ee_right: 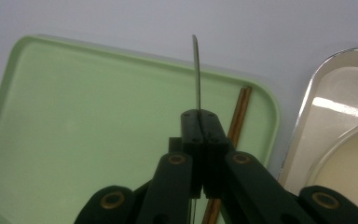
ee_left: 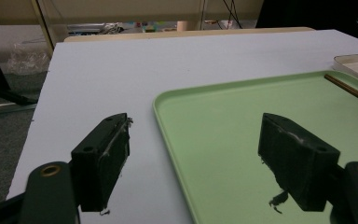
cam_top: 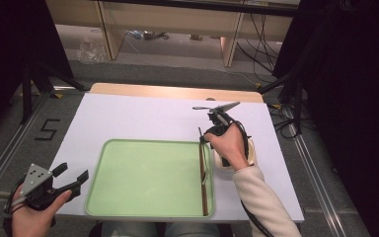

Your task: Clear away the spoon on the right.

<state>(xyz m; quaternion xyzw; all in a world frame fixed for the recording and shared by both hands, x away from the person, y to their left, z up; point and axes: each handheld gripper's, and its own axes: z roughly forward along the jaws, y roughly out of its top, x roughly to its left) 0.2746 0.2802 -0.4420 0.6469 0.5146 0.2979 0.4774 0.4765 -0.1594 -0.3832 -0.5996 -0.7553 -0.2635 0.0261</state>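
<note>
A pale green tray (cam_top: 143, 148) lies at the table's front middle. A pair of brown chopsticks (cam_top: 203, 182) rests along its right wall, seen too in the right gripper view (ee_right: 239, 112). My right gripper (cam_top: 203, 138) hangs over the tray's far right corner. In its own view the right gripper (ee_right: 199, 114) is shut on a thin metal utensil (ee_right: 196, 70), seen edge-on and sticking out past the jaw tips. My left gripper (cam_top: 71, 175) stands open and holds nothing at the front left, just off the tray's left rim (ee_left: 168, 135).
A white tray (ee_right: 326, 107) with a cream dish (ee_right: 354, 158) sits right of the green tray, partly under the right hand (cam_top: 229, 145). The white tabletop (cam_top: 143, 116) behind the tray is bare. Desk legs, cables and dark stands are beyond the table.
</note>
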